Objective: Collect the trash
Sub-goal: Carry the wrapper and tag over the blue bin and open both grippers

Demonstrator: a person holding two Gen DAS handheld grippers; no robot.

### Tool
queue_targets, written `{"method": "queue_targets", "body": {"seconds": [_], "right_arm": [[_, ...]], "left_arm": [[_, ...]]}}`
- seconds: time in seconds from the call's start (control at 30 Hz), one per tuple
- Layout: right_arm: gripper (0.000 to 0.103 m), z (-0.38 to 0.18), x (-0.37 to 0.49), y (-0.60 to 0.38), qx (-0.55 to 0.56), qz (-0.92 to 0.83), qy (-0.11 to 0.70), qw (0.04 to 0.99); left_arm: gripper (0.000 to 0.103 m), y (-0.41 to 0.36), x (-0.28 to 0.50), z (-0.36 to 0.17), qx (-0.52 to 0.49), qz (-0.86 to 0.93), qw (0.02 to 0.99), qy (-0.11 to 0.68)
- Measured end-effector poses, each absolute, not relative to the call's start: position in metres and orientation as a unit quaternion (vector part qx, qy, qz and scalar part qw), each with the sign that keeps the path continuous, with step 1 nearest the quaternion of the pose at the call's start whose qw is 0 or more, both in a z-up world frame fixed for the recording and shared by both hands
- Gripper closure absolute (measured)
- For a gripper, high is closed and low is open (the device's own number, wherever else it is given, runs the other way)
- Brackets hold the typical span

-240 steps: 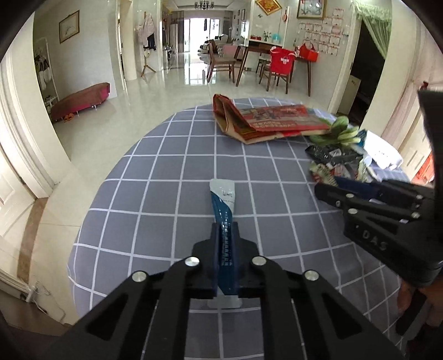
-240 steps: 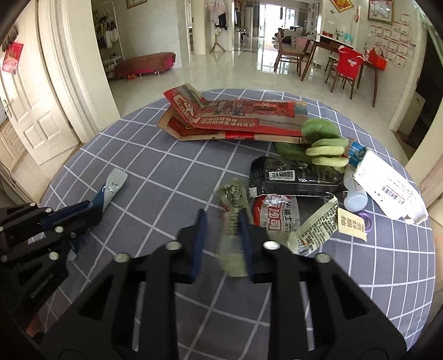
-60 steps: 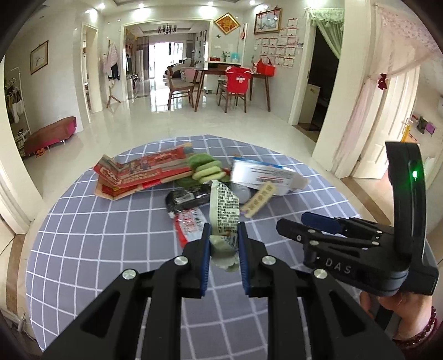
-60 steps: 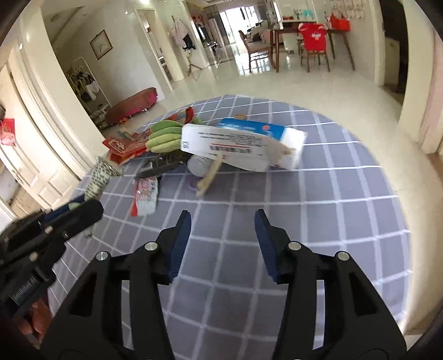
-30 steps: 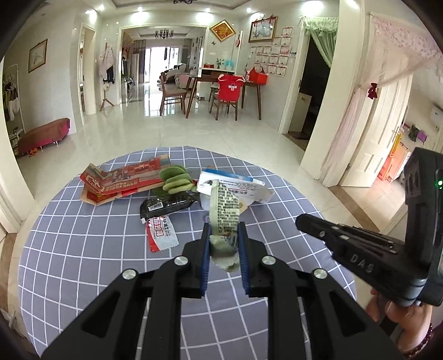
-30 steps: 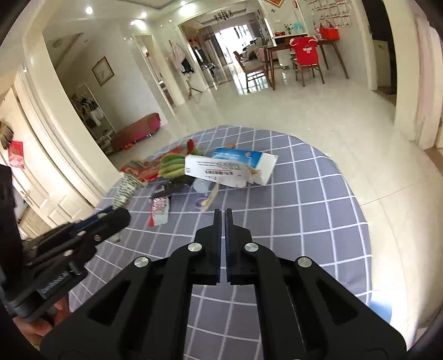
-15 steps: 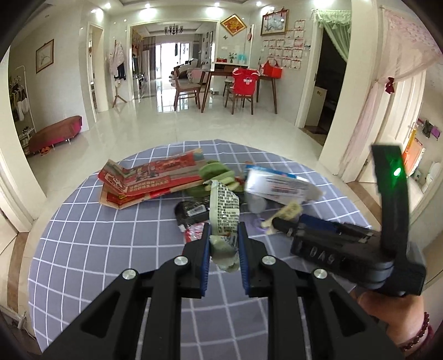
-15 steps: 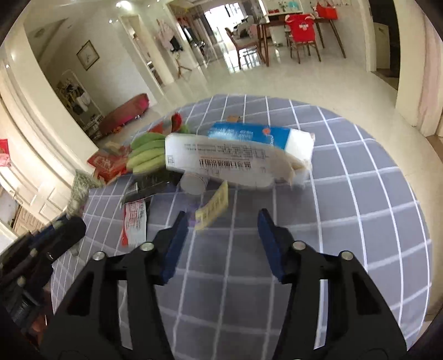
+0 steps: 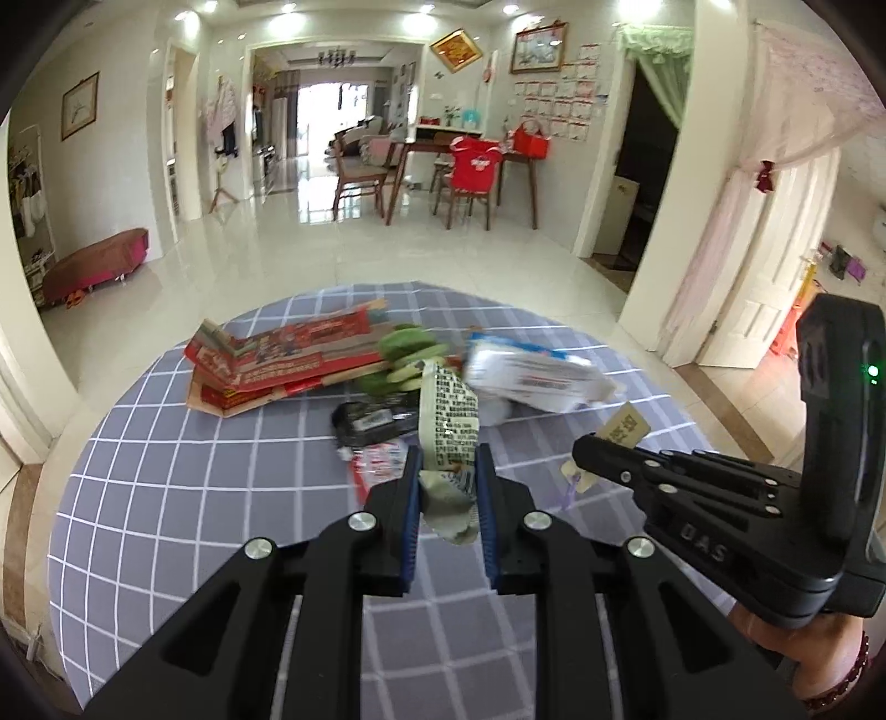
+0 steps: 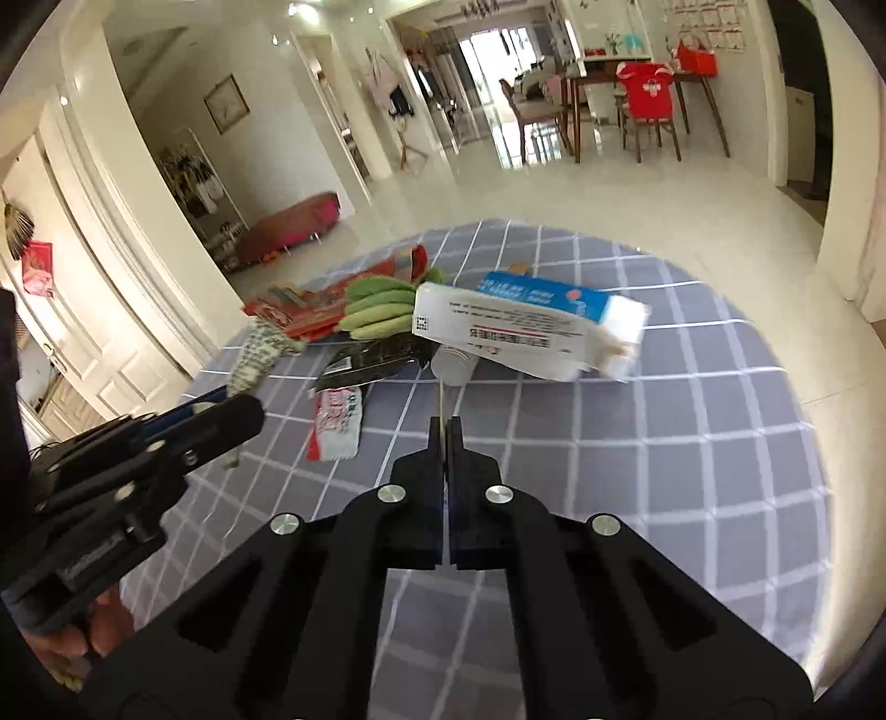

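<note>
1. Snapping shut, my right claw (image 10: 446, 423) has just closed on a thin yellow slip (image 9: 624, 427) from the pile's near right.
2. My left claw (image 9: 446, 479) grips a crumpled wrapper (image 9: 446, 426); remaining trash lies mid-table (image 9: 221, 498).

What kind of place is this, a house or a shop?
Most likely a home. Past the round table with the checked cloth stand a wooden dining table and chairs, framed pictures hang on the walls, and a curtained doorway leads off the tiled hall.
</note>
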State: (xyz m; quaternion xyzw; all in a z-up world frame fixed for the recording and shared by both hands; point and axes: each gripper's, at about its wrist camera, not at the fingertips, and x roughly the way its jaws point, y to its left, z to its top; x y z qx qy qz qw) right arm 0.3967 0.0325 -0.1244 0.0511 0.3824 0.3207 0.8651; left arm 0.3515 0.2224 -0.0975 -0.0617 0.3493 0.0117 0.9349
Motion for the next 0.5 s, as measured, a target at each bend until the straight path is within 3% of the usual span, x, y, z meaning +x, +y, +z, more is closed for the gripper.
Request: {"method": "queue_targets", "body": {"seconds": [0.3,0.5], "right_arm": [[0.102,-0.092,0.317,-0.1,0.087,0.265,0.327,0.903],[0.102,-0.115,0.272,-0.214,0.106,0.164,0.325,0.925]], "left_arm": [[0.085,0.096,0.317,-0.08,-0.035,-0.101,0.933,0.344],[0.085,-0.016,0.312,-0.105,-0.005,-0.187,0.908,0.374]]}}
